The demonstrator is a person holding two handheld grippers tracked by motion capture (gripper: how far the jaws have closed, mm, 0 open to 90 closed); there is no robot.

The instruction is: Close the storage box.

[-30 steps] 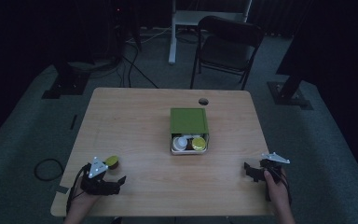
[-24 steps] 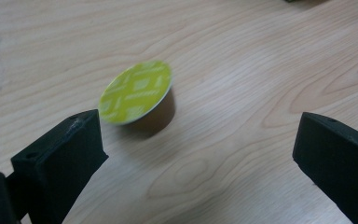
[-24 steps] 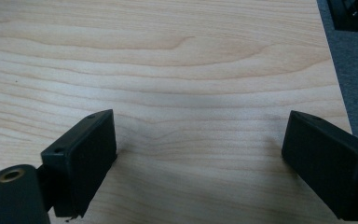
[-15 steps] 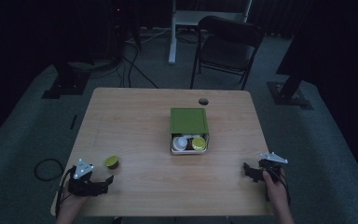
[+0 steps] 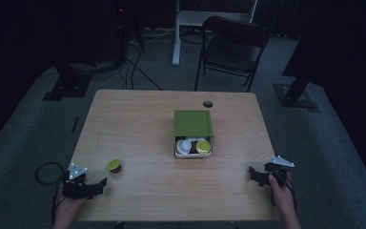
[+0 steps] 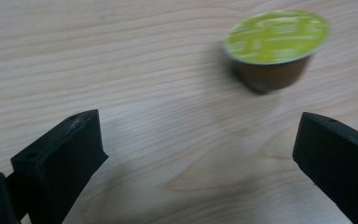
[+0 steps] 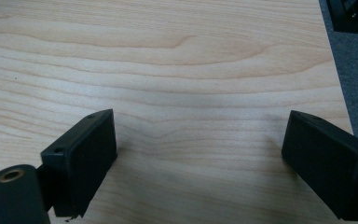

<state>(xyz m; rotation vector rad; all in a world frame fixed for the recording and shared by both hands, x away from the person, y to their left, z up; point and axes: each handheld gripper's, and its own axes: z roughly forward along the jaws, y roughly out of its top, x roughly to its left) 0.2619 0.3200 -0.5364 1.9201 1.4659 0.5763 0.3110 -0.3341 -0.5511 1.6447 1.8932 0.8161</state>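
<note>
L tongs (image 5: 97, 185) pulled back off capsule (image 5: 114, 165) | jaws wide | R tongs (image 5: 255, 174) idle

Dim lab — tripod bases (image 5: 64, 88), cables (image 5: 140, 67), folding chair (image 5: 231, 50).

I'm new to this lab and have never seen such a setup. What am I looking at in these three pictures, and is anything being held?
There is no robot here: a person at a wooden table holds a hand tool with two black jaws in each hand.

The high view looks down from above the person's side. The left tongs are at the near left corner, the right tongs at the near right edge.

The other two pictures come from small cameras riding on the tools, looking along their own jaws. In the left gripper view, the jaws of the left tongs stand wide apart, with a small brown capsule with a yellow-green lid standing on the table ahead of them, untouched. The right tongs are open too, over bare wood.

Mid-table sits a box with a green lid slid partly back; more capsules lie inside. Nothing is held.
</note>
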